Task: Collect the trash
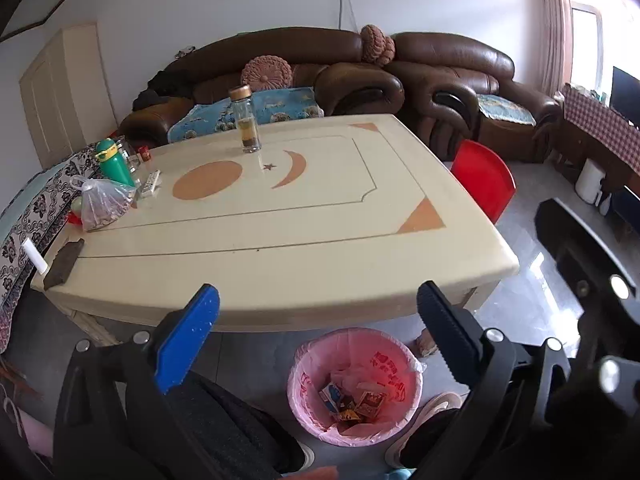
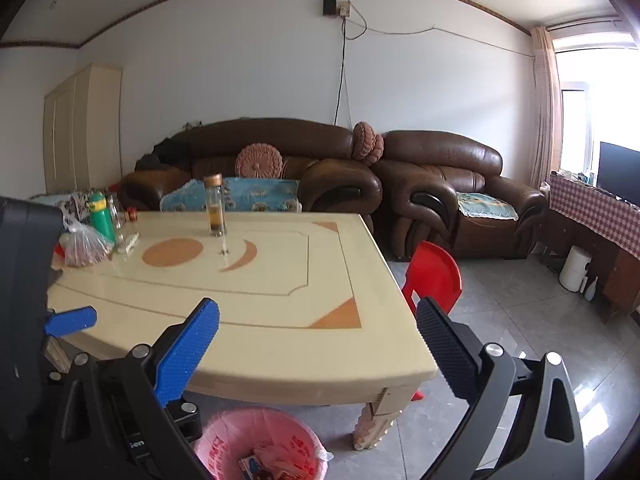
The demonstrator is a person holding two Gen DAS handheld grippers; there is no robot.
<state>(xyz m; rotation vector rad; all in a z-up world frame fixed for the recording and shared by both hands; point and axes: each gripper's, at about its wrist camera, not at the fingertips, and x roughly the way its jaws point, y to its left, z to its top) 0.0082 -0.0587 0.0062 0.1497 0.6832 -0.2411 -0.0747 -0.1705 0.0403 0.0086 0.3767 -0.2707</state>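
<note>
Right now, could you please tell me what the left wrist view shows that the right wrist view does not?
Only the left wrist view shows the whole bin with wrappers at its bottom, and the person's shoe beside it. Only the right wrist view shows the wall socket and the left gripper's blue finger. Both share the table, the glass bottle, the green bottle, the red chair and the sofa.

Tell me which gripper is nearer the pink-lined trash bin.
Left. The left gripper hangs open almost directly above the trash bin. The right gripper, also open, sits higher and off to the bin's right.
</note>
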